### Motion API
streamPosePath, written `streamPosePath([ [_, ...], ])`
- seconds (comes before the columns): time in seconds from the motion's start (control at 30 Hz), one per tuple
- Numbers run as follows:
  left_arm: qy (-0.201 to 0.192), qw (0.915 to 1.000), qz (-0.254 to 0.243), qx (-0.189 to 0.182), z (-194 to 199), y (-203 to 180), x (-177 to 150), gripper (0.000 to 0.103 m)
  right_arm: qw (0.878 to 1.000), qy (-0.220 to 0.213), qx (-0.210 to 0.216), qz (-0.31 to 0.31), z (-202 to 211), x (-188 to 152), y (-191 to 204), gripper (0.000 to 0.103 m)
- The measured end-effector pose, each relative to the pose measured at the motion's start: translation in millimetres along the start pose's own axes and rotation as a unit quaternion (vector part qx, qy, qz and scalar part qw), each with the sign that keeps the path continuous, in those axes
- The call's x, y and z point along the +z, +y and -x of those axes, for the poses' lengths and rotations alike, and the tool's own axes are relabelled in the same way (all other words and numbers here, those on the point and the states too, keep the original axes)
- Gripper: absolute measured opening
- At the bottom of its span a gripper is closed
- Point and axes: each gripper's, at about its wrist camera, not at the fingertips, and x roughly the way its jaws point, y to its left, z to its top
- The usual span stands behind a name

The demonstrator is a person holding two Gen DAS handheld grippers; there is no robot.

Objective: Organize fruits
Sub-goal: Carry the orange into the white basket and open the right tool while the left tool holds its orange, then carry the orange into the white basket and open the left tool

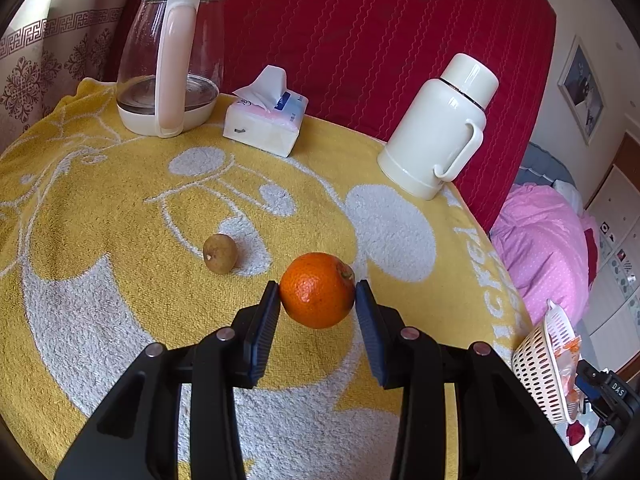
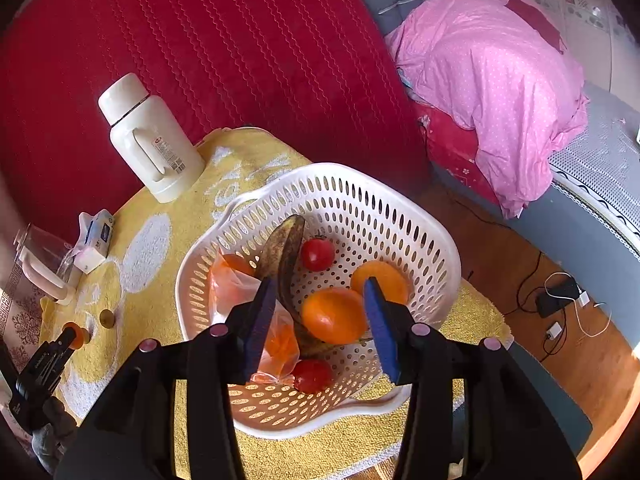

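Observation:
My left gripper (image 1: 317, 292) is shut on a small orange (image 1: 316, 290), held just above the yellow towel (image 1: 120, 220). A small brown fruit (image 1: 220, 254) lies on the towel to its left. In the right wrist view a white slotted basket (image 2: 400, 192) holds a blackened banana (image 2: 286, 248), two red tomatoes (image 2: 318, 254), two oranges and a plastic bag (image 2: 236, 288) of orange pieces. My right gripper (image 2: 320, 312) hangs open over the basket. One orange (image 2: 334, 316) lies between its blue pads (image 2: 378, 316), which do not press on it.
A glass kettle (image 1: 172, 60), a tissue pack (image 1: 264, 120) and a cream thermos (image 1: 436, 128) stand along the table's far side against a red cover. The basket sits near the table's right edge. Beyond it are a bed with a pink quilt (image 2: 500, 80) and floor cables (image 2: 560, 300).

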Motion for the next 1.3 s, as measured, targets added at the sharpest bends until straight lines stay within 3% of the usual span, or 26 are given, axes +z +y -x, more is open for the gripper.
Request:
streamPosePath([
  [0.63, 0.001, 0.9994, -0.032, -0.01, 1.4, -17.7, -8.5, 0.039, 0.999, -0.037, -0.009, 0.001, 31.4, -10.8, -19.3, 0.048],
  [0.8, 0.011, 0.999, -0.04, -0.02, -0.3, -26.6, -12.4, 0.039, 0.999, -0.051, -0.017, 0.011, 41.5, -20.5, -27.1, 0.055],
  [1.3, 0.048, 0.9924, -0.089, -0.071, 7.8, -95.0, -37.6, 0.039, 0.998, -0.051, -0.007, 0.04, 46.8, -28.4, -39.6, 0.055],
])
